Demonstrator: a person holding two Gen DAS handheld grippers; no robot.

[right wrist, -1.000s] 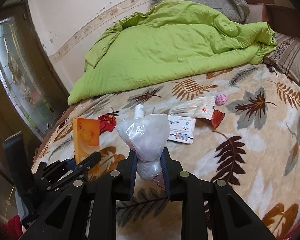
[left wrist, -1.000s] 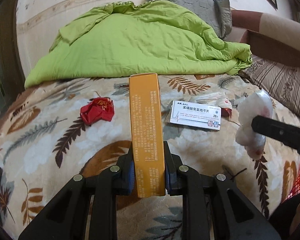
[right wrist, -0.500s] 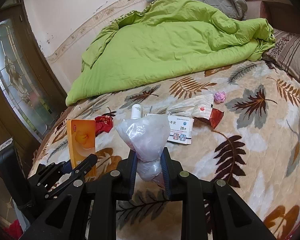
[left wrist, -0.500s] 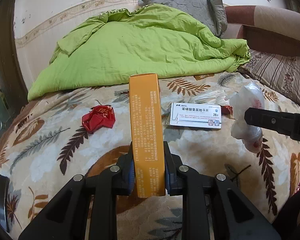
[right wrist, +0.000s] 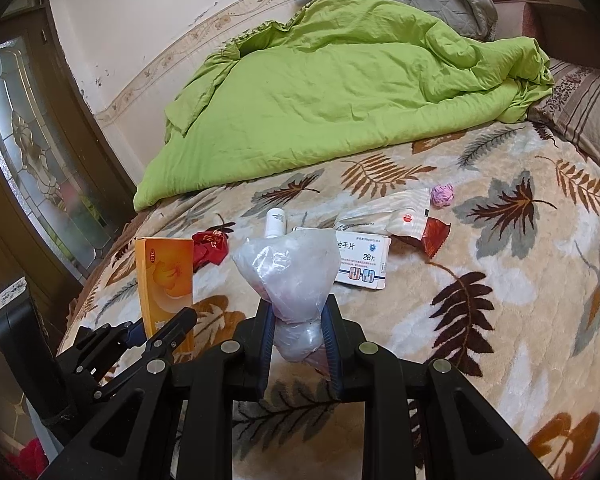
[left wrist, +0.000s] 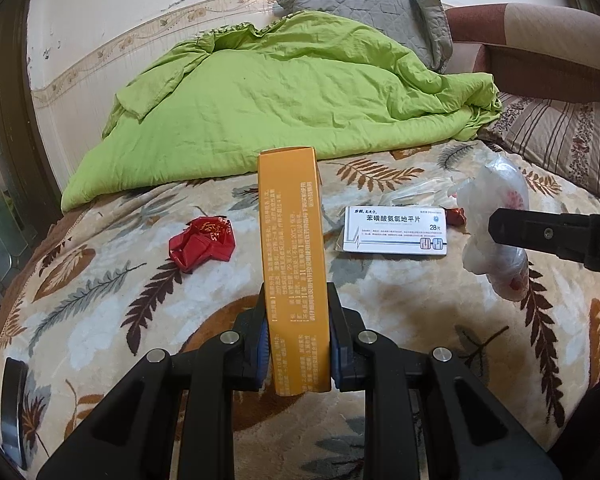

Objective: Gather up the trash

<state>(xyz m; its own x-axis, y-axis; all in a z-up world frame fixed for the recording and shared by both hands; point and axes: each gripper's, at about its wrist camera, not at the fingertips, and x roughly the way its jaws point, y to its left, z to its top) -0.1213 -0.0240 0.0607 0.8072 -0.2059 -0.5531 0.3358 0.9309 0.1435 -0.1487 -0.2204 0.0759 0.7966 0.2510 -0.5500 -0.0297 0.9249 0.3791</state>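
Left gripper (left wrist: 296, 336): jaws clamped on the upright orange carton (left wrist: 294, 264), lifted clear of the bed, apparently for carrying off.
Red wrapper (left wrist: 202, 237): loose on the leaf-print blanket (left wrist: 100, 280), uncollected.
White pill box (left wrist: 394, 231): flat mid-bed, beside other wrappers.
Right gripper (right wrist: 298, 334): pinching the crumpled plastic bag (right wrist: 288, 268) at its neck, so it cannot slip.

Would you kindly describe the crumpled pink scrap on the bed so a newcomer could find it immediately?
Start at the green duvet heaped at the head of the leaf-patterned bedspread. Just below it, lying beside the white sachet, sits the pink scrap: the only small, round, pale-pink ball among flat boxes and wrappers.
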